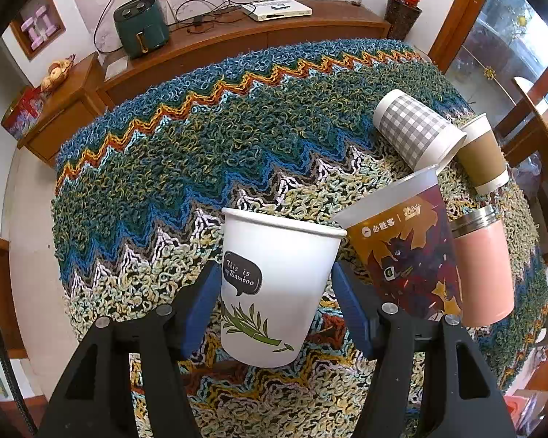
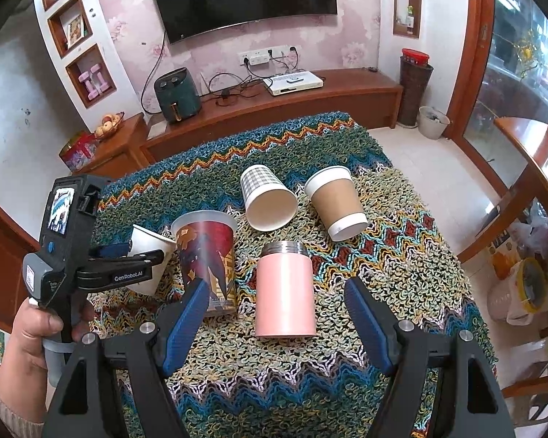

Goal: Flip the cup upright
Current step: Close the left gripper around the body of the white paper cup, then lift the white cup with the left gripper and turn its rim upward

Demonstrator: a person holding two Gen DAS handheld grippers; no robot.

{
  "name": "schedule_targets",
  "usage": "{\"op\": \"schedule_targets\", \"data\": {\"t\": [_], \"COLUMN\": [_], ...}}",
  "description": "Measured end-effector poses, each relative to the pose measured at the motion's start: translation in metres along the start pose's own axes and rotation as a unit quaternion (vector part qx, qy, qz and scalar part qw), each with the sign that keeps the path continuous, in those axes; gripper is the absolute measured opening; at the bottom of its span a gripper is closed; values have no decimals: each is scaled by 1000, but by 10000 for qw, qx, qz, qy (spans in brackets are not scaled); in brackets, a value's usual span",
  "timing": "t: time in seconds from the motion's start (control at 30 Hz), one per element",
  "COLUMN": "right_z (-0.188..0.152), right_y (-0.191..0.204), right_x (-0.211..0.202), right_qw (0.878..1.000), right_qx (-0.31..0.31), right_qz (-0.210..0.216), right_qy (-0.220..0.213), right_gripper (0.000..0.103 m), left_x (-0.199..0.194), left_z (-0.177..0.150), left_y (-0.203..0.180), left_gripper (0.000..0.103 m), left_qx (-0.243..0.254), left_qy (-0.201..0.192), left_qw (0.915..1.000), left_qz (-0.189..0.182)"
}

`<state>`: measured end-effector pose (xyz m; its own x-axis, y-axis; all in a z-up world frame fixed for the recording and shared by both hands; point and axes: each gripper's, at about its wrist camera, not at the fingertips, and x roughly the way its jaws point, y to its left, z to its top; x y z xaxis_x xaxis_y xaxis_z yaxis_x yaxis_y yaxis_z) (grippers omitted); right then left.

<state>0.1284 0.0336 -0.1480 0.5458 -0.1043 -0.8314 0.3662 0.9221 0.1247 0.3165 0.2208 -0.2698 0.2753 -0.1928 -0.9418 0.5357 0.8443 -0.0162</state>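
Left hand-held gripper (image 1: 276, 301): blue pads (image 1: 201, 310) either side of the white paper cup (image 1: 274, 288); the left pad meets its wall, while a sliver of gap shows at the right pad, so whether it is clamped cannot be told.
White paper cup: mouth up, tilted slightly, at the near left of the knitted blanket (image 1: 201, 146).
Right hand-held gripper (image 2: 274, 314): fingers spread wide, holding nothing, above the near part of the blanket.
Pink steel tumbler (image 2: 285, 288): standing just beyond the right gripper, between its fingers in the right wrist view.
Printed plastic cup (image 2: 206, 255): upright, between the white cup and the tumbler.
Checked paper cup (image 2: 268, 197): on its side, farther back, mouth toward the camera.
Brown sleeved cup (image 2: 336, 200): tipped over, right of the checked one.
Wooden cabinet (image 2: 310, 98): beyond the blanket, carrying a green air fryer (image 2: 175, 95).
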Motion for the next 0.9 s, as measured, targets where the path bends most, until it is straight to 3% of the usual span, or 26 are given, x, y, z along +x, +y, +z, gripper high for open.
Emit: {"op": "schedule_targets", "data": {"t": [0.27,0.57,0.9], "right_z": [-2,-4,-8], "right_y": [1,1,-3], "right_x": [-6,-12,-24], "right_qw": [10000,9998,9994], "right_qx": [-57,-146,-258], "right_qz": [63,133,204], "right_qy": [-4,-20,-73], "right_gripper": [77,77,77], "left_x": [-11,-13,-48], "left_z": [-12,-17,-44], "left_y": [4,-3,-13], "left_gripper": [66,66,66], "left_qx": [-228,-307,-750], "left_qy": [-157,-78,-42], "left_qw": [9996,9995,9971], "left_qz": [-51,-44,-68]}}
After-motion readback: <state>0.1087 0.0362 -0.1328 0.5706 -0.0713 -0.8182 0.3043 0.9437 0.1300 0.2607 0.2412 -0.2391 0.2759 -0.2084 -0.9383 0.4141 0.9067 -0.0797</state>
